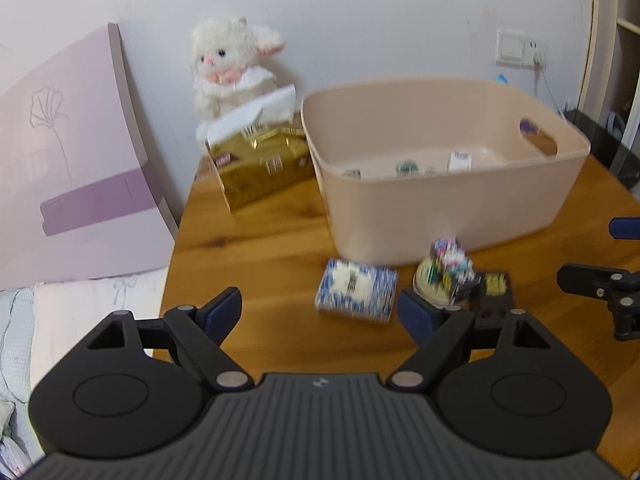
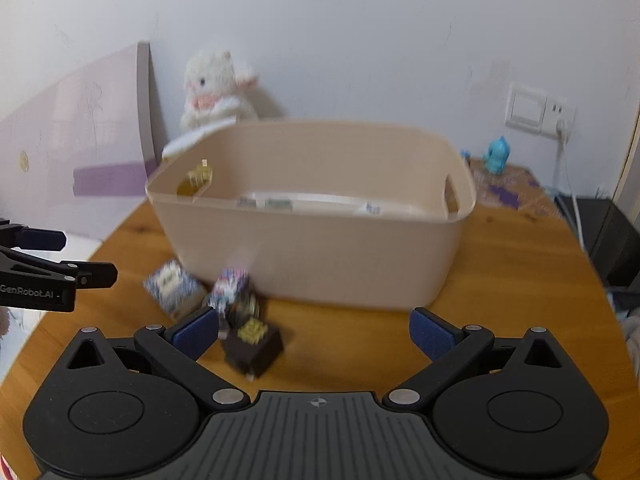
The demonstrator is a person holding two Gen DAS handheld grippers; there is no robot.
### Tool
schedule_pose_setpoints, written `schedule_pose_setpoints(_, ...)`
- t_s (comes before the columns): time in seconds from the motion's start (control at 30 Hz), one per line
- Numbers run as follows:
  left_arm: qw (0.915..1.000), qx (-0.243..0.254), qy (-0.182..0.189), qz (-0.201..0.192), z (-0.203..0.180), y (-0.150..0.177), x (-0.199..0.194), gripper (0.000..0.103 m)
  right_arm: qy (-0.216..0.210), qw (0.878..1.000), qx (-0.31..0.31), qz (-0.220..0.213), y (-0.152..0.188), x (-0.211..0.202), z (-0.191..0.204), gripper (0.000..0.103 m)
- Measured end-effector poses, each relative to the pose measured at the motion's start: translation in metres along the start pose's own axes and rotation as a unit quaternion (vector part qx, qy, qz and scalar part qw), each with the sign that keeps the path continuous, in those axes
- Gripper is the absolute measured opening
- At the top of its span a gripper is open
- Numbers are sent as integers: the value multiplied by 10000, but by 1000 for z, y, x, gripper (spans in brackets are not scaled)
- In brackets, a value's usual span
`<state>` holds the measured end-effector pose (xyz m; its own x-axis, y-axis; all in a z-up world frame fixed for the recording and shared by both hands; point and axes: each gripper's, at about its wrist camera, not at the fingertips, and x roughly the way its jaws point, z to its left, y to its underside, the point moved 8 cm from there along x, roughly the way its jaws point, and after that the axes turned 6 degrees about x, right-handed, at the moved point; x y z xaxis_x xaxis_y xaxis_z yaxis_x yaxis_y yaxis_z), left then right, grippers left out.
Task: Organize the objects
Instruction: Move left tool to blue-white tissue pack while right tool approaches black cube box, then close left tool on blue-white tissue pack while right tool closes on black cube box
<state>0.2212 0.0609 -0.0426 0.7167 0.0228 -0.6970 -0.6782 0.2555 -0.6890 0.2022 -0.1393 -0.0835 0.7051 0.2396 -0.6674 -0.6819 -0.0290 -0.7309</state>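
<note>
A beige plastic bin (image 1: 440, 184) stands on the round wooden table (image 1: 260, 248) and also shows in the right wrist view (image 2: 320, 248); a few small items lie inside it. In front of it lie a blue-and-white patterned box (image 1: 356, 292) (image 2: 172, 284), a colourful small box (image 1: 454, 264) (image 2: 232, 292) on a round pale container (image 1: 430, 288), and a black box with a gold top (image 1: 494, 292) (image 2: 252, 344). My left gripper (image 1: 320, 312) is open and empty just before the patterned box. My right gripper (image 2: 316, 336) is open and empty, with the black box near its left finger.
A gold tissue box (image 1: 260, 164) and a white plush toy (image 1: 232, 68) stand behind the bin at the left. A pink board (image 1: 72, 168) leans on the wall. A blue figurine (image 2: 498, 156) stands at the back right by a wall socket (image 2: 536, 110).
</note>
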Motion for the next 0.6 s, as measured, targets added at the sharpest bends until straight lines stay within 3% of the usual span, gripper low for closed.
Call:
schedule_pose_setpoints(0.23,9995,159,188,174,-12,26,26,86,-68,9987,71,496,36,31,1,103)
schedule_pose_setpoints(0.43,9988,15,452,167,-14,31,47,86,-242,9980,-75,580,44,45,17,103)
schedule_pose_setpoints(0.6,9992,56,372,167,-16,29,64,86,-121,9981,-261,546,43,63,28,103)
